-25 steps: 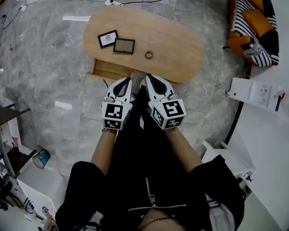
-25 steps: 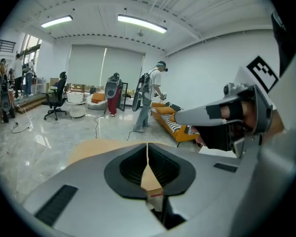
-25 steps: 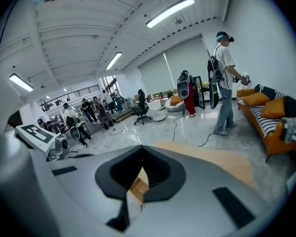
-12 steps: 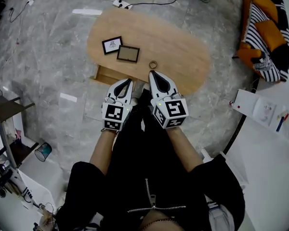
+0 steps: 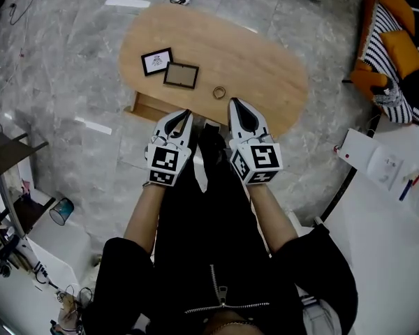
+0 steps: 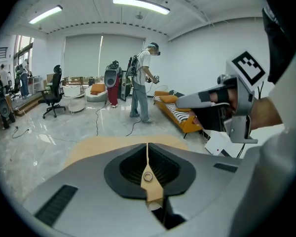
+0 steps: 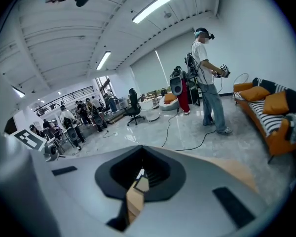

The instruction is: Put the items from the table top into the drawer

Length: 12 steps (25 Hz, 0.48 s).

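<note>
Head view: left gripper (image 5: 184,115) and right gripper (image 5: 236,104) are clenched empty; I would open the right before taking ring (image 5: 218,92) at its 10 o'clock.

Head view steeply down over the oval table (image 5: 265,68); left and right gripper views low, forward across its top.

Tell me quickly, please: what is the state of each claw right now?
Left claw: closed, holding nothing.
Right claw: closed, holding nothing.
</note>
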Each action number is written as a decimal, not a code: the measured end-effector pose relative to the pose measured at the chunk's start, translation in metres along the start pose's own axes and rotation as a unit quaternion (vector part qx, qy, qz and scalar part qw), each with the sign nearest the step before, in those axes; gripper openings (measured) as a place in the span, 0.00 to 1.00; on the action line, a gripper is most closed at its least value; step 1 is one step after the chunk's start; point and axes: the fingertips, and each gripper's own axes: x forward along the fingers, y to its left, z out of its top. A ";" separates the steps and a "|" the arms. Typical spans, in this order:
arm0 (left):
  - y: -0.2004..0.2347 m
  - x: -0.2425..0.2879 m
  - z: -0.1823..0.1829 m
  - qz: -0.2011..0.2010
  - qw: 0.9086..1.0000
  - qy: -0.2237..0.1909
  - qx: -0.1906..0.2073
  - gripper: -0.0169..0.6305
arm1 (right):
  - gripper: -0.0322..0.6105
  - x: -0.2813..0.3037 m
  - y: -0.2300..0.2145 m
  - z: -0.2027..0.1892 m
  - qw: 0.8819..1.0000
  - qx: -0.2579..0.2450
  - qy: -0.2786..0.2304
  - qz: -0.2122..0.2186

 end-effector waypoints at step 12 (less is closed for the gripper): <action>0.020 0.092 -0.045 -0.039 0.999 0.017 0.019 0.06 | 0.06 0.045 -0.039 -0.039 0.999 -0.013 0.015 -0.045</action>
